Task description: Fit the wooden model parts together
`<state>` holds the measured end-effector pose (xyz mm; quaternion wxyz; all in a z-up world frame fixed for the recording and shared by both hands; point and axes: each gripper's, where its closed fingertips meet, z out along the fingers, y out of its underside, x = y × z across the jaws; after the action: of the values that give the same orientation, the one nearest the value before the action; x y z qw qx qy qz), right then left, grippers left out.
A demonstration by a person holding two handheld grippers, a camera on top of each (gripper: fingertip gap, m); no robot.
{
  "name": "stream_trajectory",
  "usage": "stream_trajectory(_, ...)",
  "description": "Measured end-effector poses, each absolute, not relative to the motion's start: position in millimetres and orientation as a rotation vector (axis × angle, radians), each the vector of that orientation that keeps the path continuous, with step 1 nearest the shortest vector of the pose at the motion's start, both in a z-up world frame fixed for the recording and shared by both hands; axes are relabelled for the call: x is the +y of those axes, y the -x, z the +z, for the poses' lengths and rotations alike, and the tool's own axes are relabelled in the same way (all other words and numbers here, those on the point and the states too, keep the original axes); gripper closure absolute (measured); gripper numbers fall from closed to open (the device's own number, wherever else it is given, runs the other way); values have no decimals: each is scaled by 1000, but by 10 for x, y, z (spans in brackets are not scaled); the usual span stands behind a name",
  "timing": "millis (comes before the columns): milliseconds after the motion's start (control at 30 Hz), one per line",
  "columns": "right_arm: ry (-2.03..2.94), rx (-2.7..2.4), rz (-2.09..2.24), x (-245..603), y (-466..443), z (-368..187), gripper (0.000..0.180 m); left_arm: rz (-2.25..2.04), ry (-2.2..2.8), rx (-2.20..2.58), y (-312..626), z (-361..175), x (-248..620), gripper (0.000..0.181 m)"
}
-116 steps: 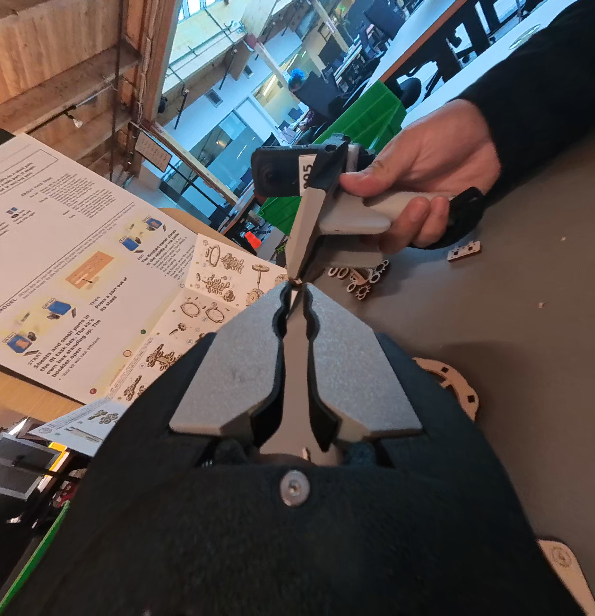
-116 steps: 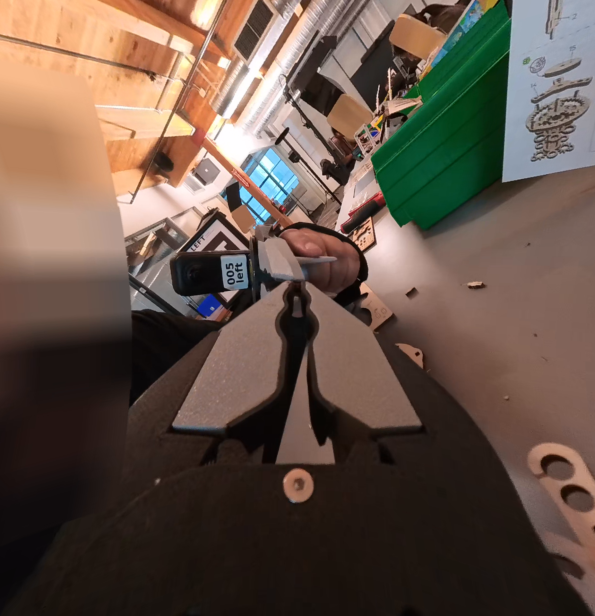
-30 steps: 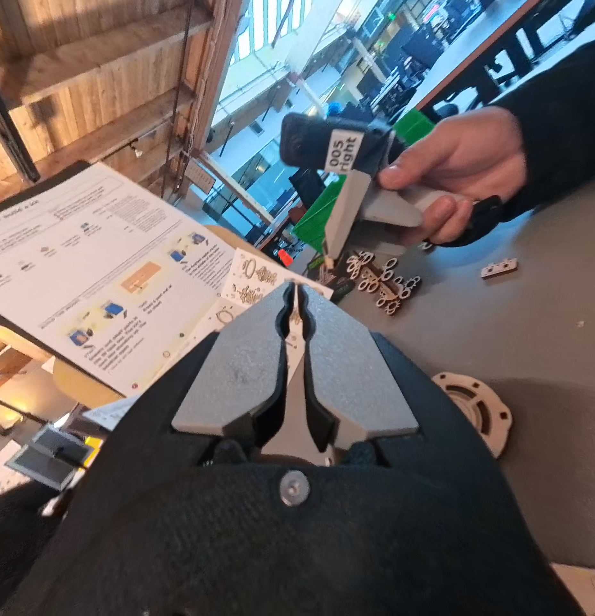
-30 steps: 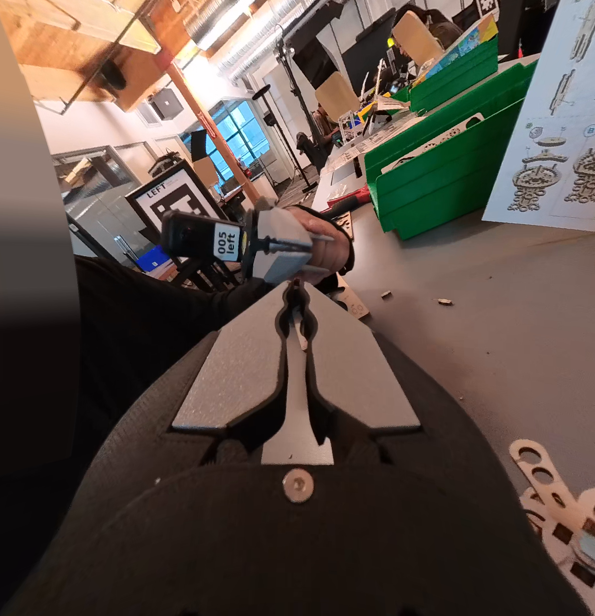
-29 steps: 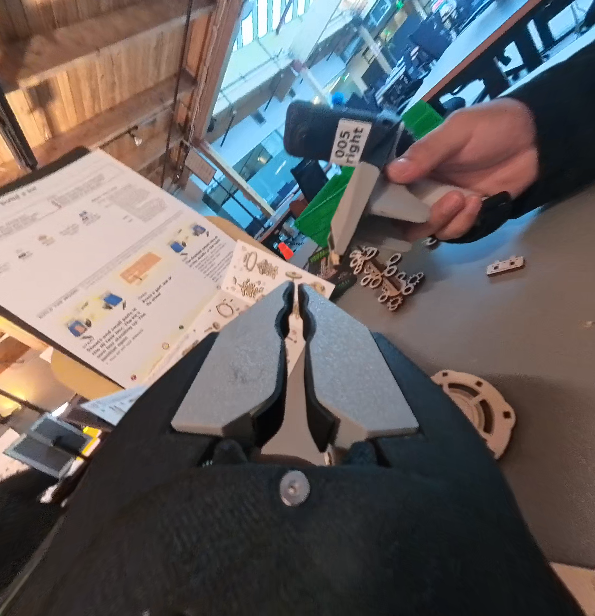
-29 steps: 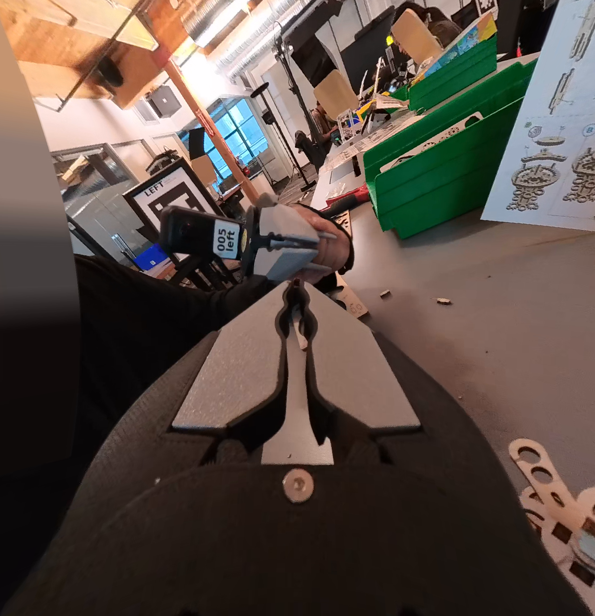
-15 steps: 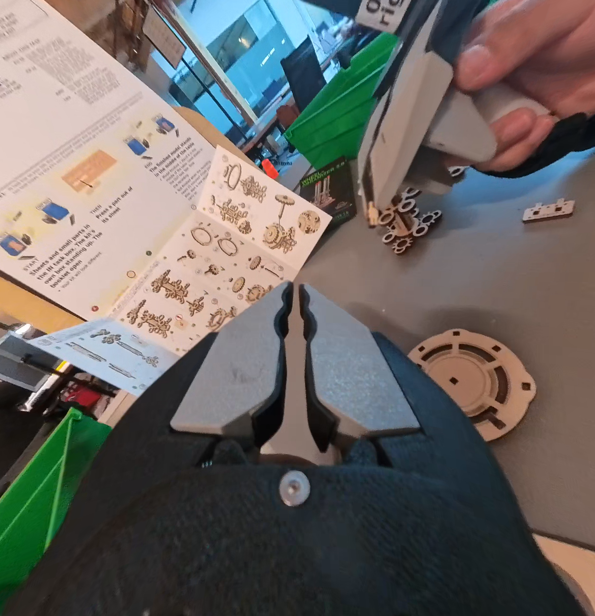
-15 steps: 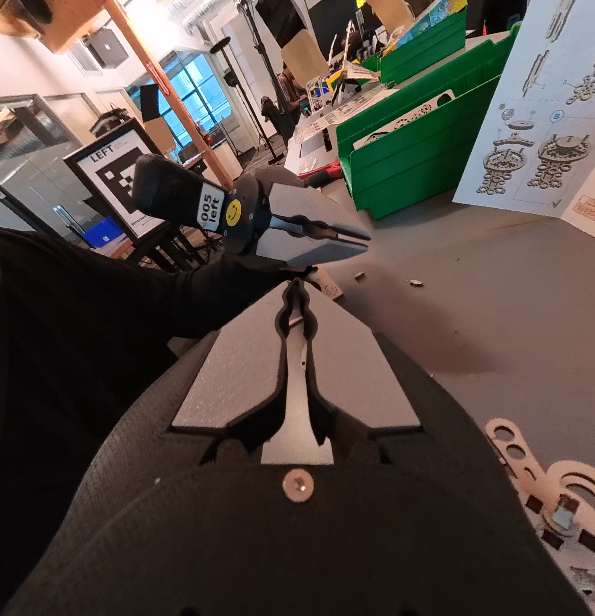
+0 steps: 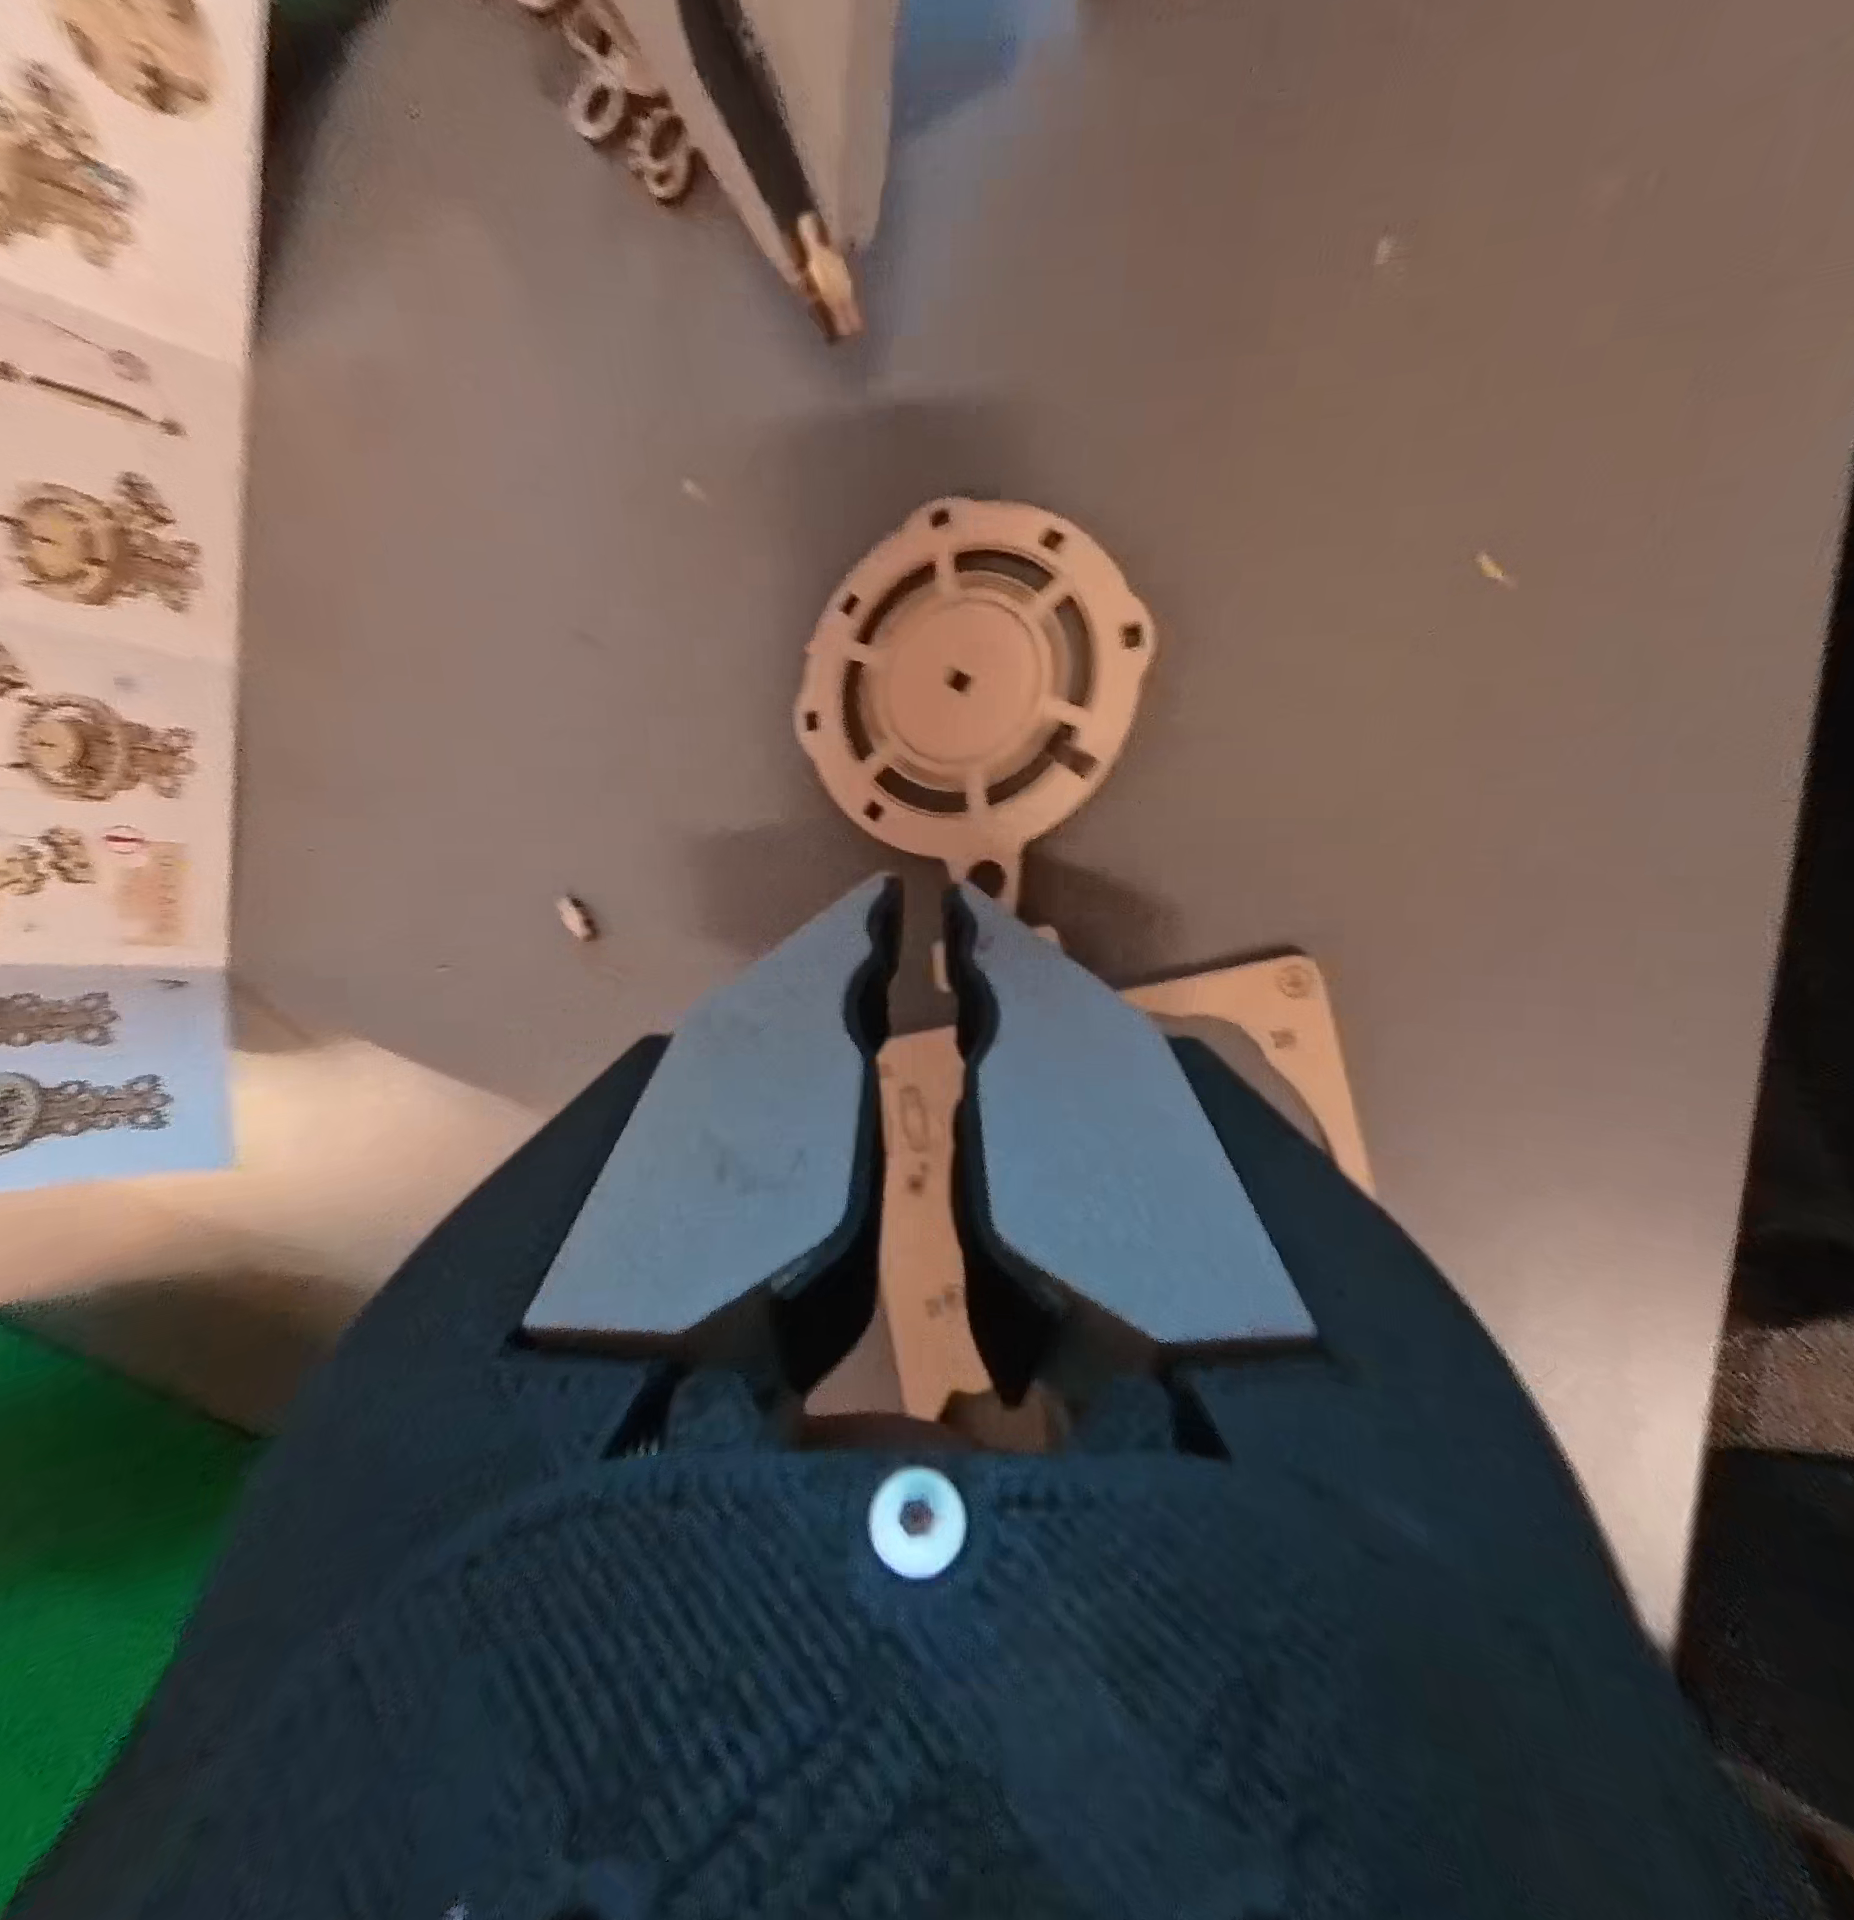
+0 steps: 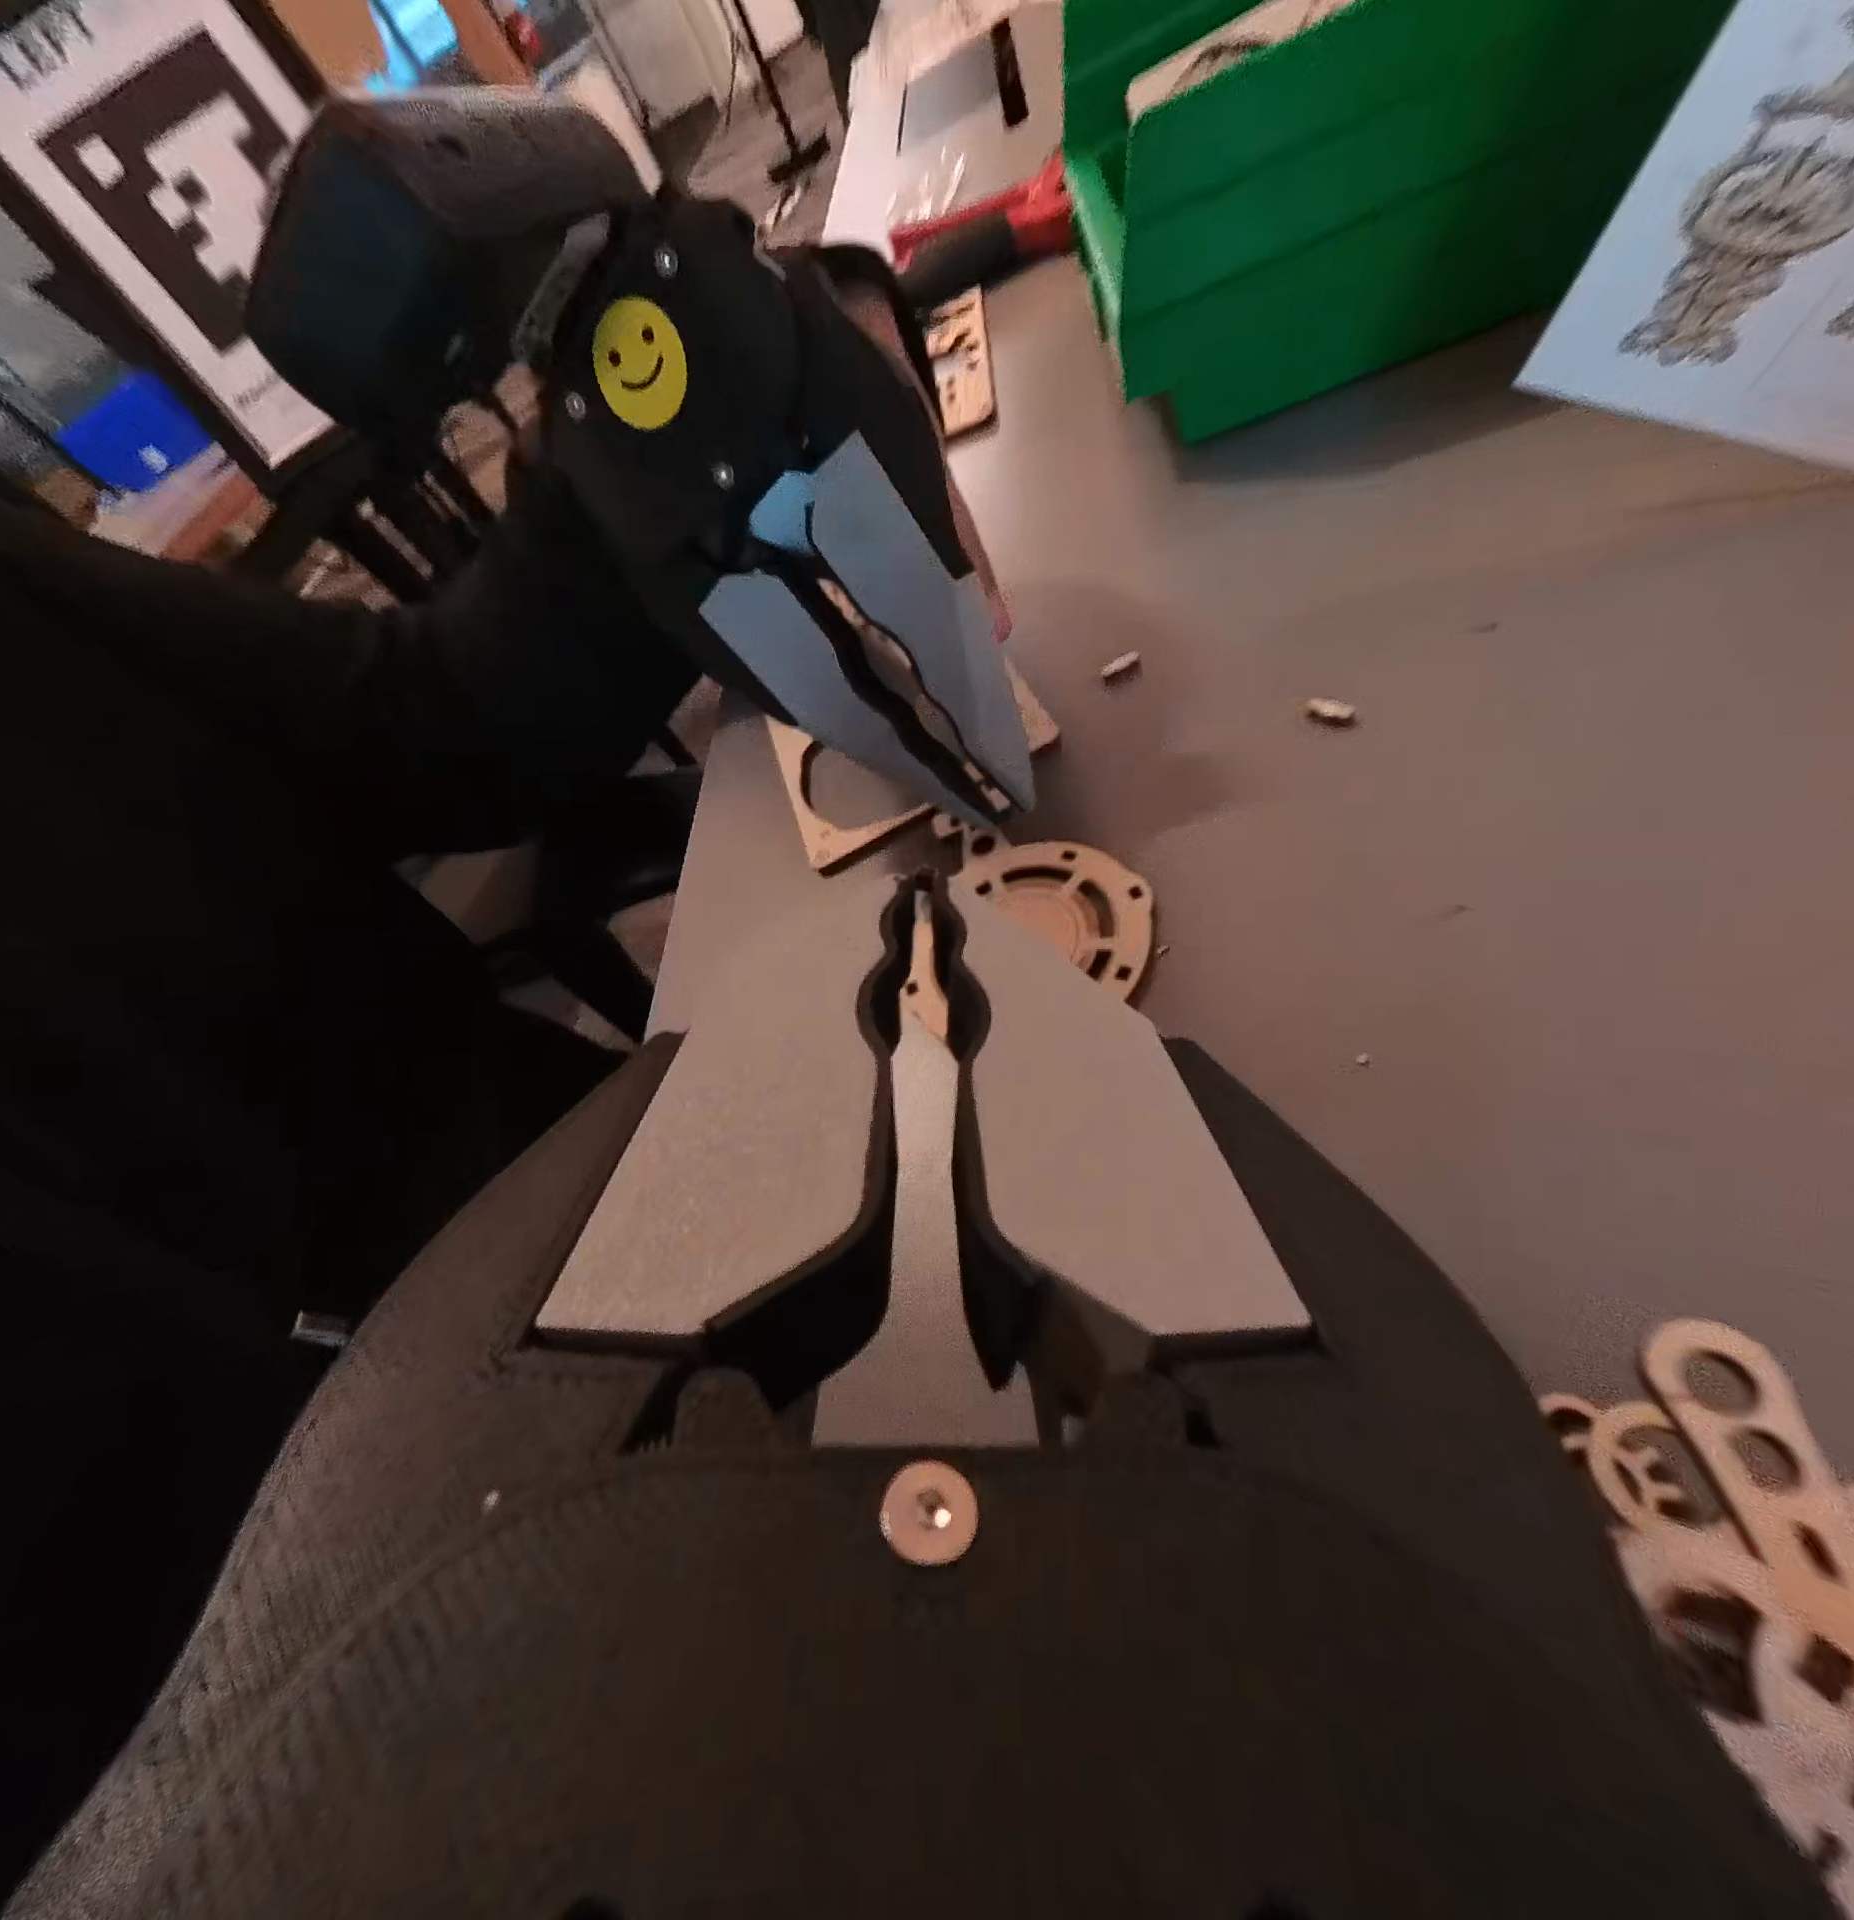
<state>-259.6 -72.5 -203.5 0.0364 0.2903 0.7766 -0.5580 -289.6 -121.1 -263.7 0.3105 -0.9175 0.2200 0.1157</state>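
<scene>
A round slotted wooden disc (image 9: 973, 681) lies flat on the grey table (image 9: 1422, 416); it also shows in the right wrist view (image 10: 1058, 914). My left gripper (image 9: 923, 896) points down at the disc's near rim, jaws narrowly parted with nothing between them, above a cut-out wooden sheet (image 9: 1271, 1039). My right gripper (image 10: 923, 891) is shut on a small flat wooden piece (image 10: 928, 982) and hangs just short of the disc. In the left wrist view the right gripper (image 9: 807, 231) comes in from the top with that piece (image 9: 835, 291) at its tip. The left gripper (image 10: 1006, 802) shows beyond the disc.
Printed instruction sheets (image 9: 81, 623) lie on the left. A cluster of openwork wooden parts (image 10: 1733, 1486) lies by my right gripper, also seen at the top of the left wrist view (image 9: 632, 135). Green bins (image 10: 1318, 208) stand behind. Small wood chips (image 10: 1328, 712) dot the table. The table's edge (image 9: 1837, 935) runs close on the right.
Both grippers have tipped down toward the table and closed in on the round disc. The left jaws have parted slightly. The right gripper still holds its small piece.
</scene>
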Motion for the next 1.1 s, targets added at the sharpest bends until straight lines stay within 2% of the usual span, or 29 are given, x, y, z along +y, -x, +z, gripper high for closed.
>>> stream_trajectory(33, -881, 2403, -1677, -748, 2573, -2087, 180, 290, 2423, 586, 2863, -2648, -1218, 181)
stream_trajectory(400, -750, 2522, -1441, -921, 2390, -2451, 180, 92, 2414, 517, 2648, -2669, -1185, 181)
stream_trajectory(767, -675, 2524, -1469, -953, 2345, -2408, 180, 73, 2284, 444, 2531, -2358, -1035, 174)
stream_trajectory(1100, -581, 2533, -1613, -983, 2341, -2231, 180, -55, 2257, 457, 2327, -2375, -920, 174)
